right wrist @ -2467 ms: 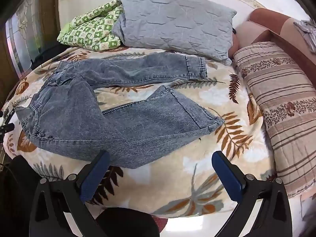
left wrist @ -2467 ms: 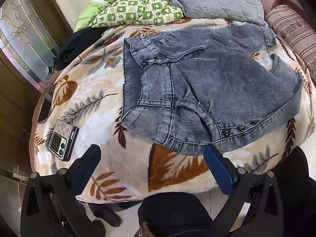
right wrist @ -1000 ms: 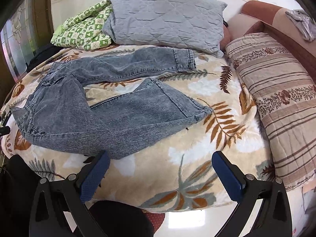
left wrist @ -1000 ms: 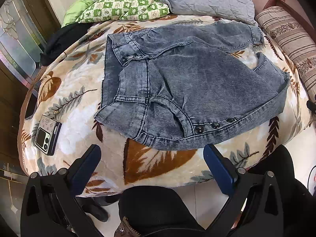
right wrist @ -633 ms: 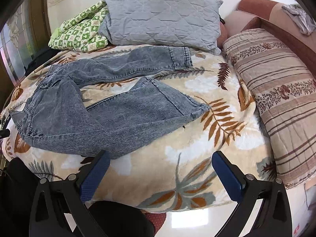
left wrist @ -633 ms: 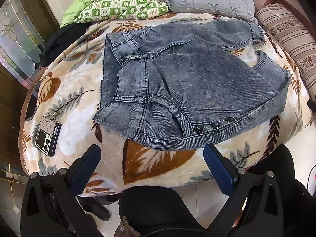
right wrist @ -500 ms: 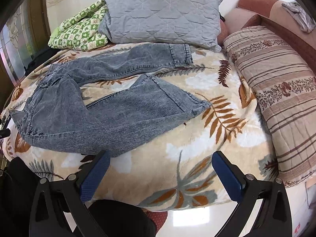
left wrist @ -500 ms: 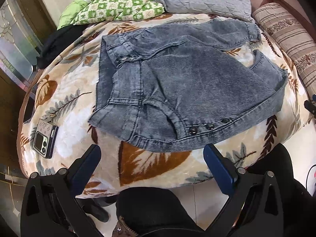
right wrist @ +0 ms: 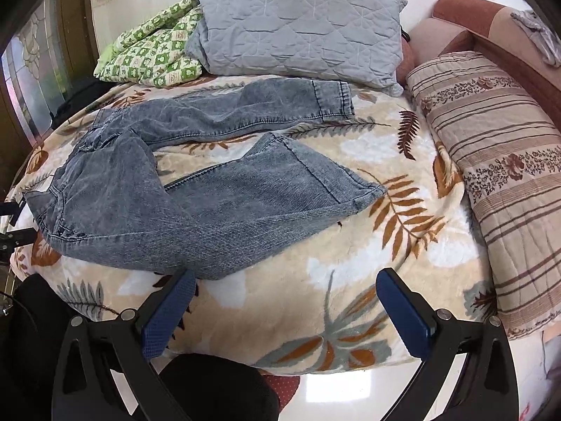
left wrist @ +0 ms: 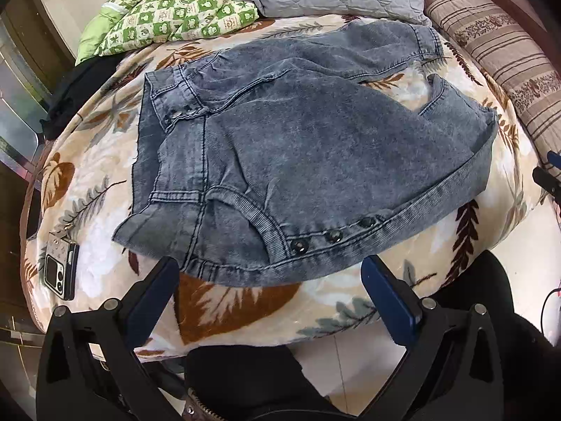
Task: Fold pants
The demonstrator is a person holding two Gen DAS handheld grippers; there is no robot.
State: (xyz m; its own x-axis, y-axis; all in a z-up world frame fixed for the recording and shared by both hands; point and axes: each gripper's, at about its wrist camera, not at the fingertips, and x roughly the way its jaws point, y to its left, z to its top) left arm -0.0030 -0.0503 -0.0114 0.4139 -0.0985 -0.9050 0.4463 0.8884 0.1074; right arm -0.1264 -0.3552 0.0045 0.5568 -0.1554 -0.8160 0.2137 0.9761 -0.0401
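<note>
Grey-blue denim pants (left wrist: pixel 315 161) lie spread on a leaf-print blanket (left wrist: pixel 224 308), waistband toward the left, three dark buttons (left wrist: pixel 333 235) near the front edge. In the right wrist view the pants (right wrist: pixel 182 203) show both legs apart, the near leg's hem (right wrist: pixel 354 189) mid-bed. My left gripper (left wrist: pixel 270 280) is open and empty, just before the waist's near edge. My right gripper (right wrist: pixel 285 294) is open and empty, over the blanket beside the near leg's lower edge.
A phone (left wrist: pixel 60 271) lies on the blanket's left edge. A grey pillow (right wrist: pixel 301 31) and green checked quilt (right wrist: pixel 154 52) sit at the back. A striped bolster (right wrist: pixel 498 175) runs along the right. A dark garment (left wrist: pixel 77 94) lies at the far left.
Both grippers have moved a little closer to the bed and pants. The left view has shifted slightly right. The pants have not moved; both grippers stay open.
</note>
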